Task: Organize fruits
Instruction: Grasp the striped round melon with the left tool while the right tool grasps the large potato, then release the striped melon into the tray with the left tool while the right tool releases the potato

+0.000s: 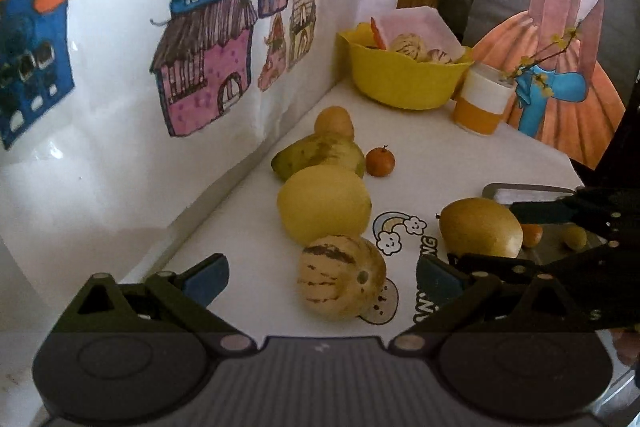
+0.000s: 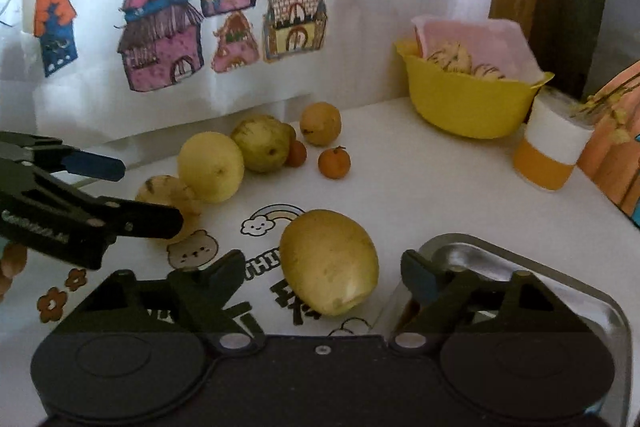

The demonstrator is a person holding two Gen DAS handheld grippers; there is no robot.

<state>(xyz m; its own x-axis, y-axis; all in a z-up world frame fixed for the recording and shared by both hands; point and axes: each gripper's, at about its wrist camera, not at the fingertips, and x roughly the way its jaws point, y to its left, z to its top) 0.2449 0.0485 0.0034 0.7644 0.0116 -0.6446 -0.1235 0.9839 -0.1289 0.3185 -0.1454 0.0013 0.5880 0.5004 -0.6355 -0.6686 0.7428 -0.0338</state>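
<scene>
A striped cream melon (image 1: 340, 277) lies on the white table between the wide-apart fingers of my left gripper (image 1: 322, 281), which is open and not touching it. A yellow-brown mango (image 2: 328, 261) lies between the fingers of my right gripper (image 2: 322, 271), also open, with gaps on both sides. Behind them lie a round yellow melon (image 1: 324, 203), a greenish mango (image 1: 320, 155), a small orange (image 1: 380, 161) and a brownish round fruit (image 1: 334, 121). A yellow bowl (image 1: 404, 79) at the back holds striped melons. The metal tray (image 2: 560, 287) sits under my right finger.
An orange-and-white cup (image 2: 548, 155) with twigs stands right of the bowl. Paper with house drawings (image 2: 160, 27) hangs along the left and back. The tray (image 1: 520, 193) holds two small fruits. A painted picture (image 1: 560, 27) leans at the far right.
</scene>
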